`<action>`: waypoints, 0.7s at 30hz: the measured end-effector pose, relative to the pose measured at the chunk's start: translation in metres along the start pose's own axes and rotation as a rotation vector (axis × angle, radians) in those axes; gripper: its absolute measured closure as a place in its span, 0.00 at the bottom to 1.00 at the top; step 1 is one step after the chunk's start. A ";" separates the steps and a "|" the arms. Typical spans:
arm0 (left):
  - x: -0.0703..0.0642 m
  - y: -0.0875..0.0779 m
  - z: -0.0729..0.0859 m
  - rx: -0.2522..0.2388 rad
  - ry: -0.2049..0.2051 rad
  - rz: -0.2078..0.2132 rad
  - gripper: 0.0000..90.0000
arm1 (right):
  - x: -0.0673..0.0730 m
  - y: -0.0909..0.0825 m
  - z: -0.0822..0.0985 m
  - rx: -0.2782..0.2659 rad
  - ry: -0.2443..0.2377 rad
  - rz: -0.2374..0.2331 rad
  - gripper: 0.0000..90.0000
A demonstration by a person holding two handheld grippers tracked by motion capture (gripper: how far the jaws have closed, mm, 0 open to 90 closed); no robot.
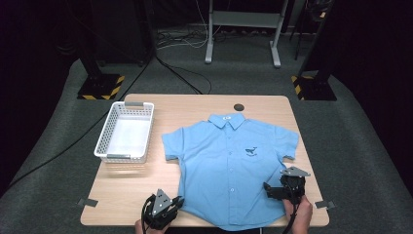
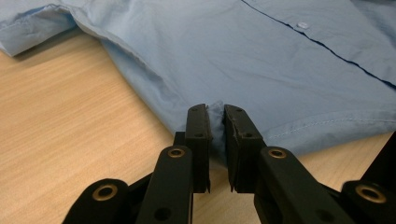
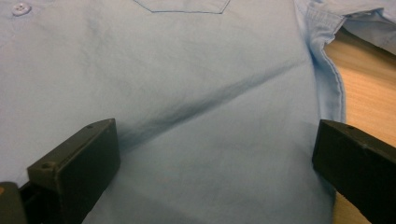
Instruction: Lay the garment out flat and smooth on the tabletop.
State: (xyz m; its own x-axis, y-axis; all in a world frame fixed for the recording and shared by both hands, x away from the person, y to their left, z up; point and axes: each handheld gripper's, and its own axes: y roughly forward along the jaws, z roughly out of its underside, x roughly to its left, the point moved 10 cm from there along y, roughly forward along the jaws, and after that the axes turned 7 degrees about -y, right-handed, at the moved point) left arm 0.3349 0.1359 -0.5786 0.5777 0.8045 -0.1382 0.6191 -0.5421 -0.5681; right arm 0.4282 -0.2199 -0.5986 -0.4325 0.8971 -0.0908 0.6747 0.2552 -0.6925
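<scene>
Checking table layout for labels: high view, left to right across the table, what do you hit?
White basket → left tool, shut on the shirt's hem corner → blue shirt → right tool, open over the shirt's right side.

One blue shirt, one white basket, two tongs, and one wooden table.

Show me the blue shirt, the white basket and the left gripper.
blue shirt (image 1: 229,170): high view, front panel.
white basket (image 1: 103,141): high view, left wall.
left gripper (image 2: 216,122): left gripper view, between fingertips pinching the hem.
</scene>
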 end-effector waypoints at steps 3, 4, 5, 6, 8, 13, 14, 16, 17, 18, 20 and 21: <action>0.001 -0.001 0.003 0.004 -0.006 -0.003 0.89 | 0.000 0.000 0.000 0.000 -0.001 0.000 0.00; 0.002 -0.001 0.004 0.005 -0.004 -0.004 0.89 | 0.000 0.000 0.000 0.000 0.000 0.000 0.00; 0.002 -0.001 0.004 0.005 -0.005 -0.005 0.88 | 0.000 0.000 0.000 0.000 0.000 0.001 0.00; 0.002 -0.002 0.005 0.008 -0.003 -0.007 0.88 | 0.000 0.000 0.000 0.000 0.000 0.001 0.00; 0.003 -0.003 0.007 0.014 -0.005 -0.011 0.88 | 0.000 0.000 0.000 0.000 0.000 0.001 0.00; 0.012 -0.009 0.011 0.013 -0.088 -0.025 0.54 | 0.000 0.000 0.000 0.000 0.000 0.001 0.00; 0.014 -0.011 0.009 0.001 -0.115 -0.036 0.43 | 0.000 0.000 0.000 0.000 0.000 0.001 0.00; 0.014 -0.016 0.003 -0.028 -0.122 -0.036 0.27 | 0.000 0.000 0.000 0.000 0.000 0.001 0.00; 0.013 -0.019 -0.002 -0.045 -0.114 -0.040 0.24 | 0.000 0.000 0.000 0.000 0.000 0.001 0.00; 0.010 -0.021 -0.008 -0.060 -0.100 -0.041 0.21 | 0.000 0.000 0.000 0.000 0.000 0.001 0.00; 0.002 -0.022 -0.021 -0.076 -0.061 -0.021 0.16 | 0.000 0.000 0.000 0.000 0.001 0.001 0.00; -0.003 -0.021 -0.028 -0.083 -0.040 -0.009 0.15 | 0.000 0.000 0.000 0.001 0.000 0.001 0.00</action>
State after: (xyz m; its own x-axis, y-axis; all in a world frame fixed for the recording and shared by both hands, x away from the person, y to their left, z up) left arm 0.3348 0.1377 -0.5440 0.5510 0.8176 -0.1669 0.6669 -0.5517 -0.5008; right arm 0.4283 -0.2202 -0.5986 -0.4315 0.8975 -0.0914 0.6749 0.2539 -0.6928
